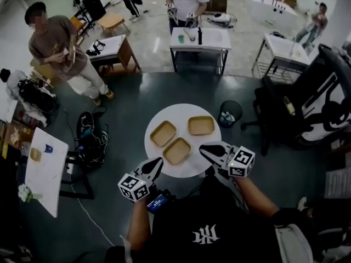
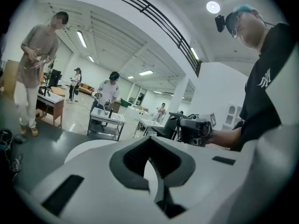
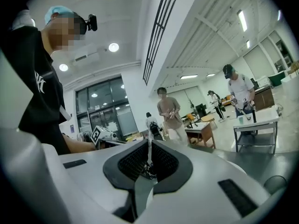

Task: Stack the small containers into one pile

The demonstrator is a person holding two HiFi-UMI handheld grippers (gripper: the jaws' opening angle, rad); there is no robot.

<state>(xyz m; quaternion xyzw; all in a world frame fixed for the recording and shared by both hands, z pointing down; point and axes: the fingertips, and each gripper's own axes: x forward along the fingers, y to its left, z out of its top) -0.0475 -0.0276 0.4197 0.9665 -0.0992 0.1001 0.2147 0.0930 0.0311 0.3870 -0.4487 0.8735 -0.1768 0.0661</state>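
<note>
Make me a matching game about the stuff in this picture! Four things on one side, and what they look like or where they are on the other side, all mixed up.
Things:
1. table
2. nearest container
3. bin
4. left gripper

Descriptions:
A. dark, standing on the floor
B. jaws shut, holding nothing
C. white and round
D. tan, lying on the table

Pairs: 1-C, 2-D, 3-A, 4-B.
</note>
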